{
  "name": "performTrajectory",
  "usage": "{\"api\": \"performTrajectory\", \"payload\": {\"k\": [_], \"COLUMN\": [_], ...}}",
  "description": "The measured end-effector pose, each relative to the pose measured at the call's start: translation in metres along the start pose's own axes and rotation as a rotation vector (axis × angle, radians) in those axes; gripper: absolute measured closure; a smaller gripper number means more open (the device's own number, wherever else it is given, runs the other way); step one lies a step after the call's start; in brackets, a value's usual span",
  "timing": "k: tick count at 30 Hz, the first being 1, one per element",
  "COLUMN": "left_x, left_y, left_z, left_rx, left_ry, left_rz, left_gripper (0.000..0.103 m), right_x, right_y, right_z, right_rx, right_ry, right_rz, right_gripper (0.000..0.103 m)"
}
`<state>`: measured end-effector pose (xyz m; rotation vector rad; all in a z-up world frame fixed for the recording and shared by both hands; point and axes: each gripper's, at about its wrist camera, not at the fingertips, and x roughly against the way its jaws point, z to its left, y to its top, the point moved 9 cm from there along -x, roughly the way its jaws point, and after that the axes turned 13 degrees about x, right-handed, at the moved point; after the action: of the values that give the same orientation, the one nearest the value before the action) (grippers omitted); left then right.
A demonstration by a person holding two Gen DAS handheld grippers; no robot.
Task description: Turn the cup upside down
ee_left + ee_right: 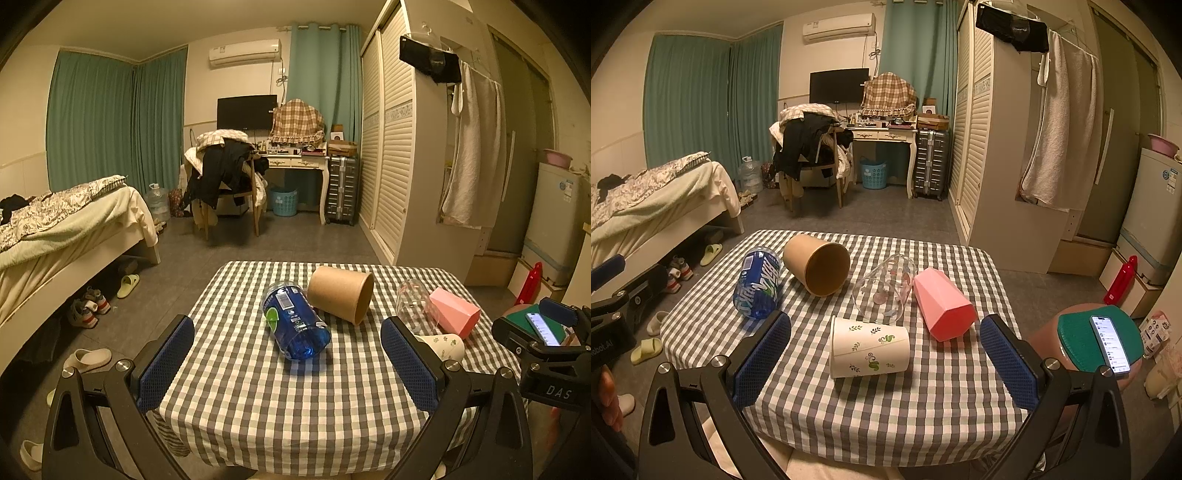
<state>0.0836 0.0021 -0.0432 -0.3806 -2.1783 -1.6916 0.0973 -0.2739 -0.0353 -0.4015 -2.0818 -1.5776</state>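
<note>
Checked table [886,406] before you: white leaf-printed cup [870,346] lies sideways at twelve o'clock, mouth seemingly left; both your grippers [287,363] [885,360] gape, empty.

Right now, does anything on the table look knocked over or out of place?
Yes. All five cups lie on their sides on the checked tablecloth: the blue cup, brown paper cup, clear glass, pink cup and white leaf-print cup. Nothing looks spilled or broken.

Both grippers are hovering side by side, level, pointing forward. The left gripper [288,363] is gaping wide, holding nothing. The right gripper [885,356] is spread just as wide, likewise gripping nothing.
</note>
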Motion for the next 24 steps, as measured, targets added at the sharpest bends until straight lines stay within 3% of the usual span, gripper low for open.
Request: {"api": "performTrajectory", "payload": {"k": [24], "left_x": [-0.005], "left_y": [-0.010], "left_z": [0.005], "left_rx": [0.006], "left_ry": [0.003], "left_rz": [0.008], "left_gripper": [0.000], "right_x": [0.001], "right_y": [-0.001], "right_z": [0.000], "right_rx": [0.004], "right_ry": [0.002], "right_rz": [0.001], "right_gripper": [0.000]}}
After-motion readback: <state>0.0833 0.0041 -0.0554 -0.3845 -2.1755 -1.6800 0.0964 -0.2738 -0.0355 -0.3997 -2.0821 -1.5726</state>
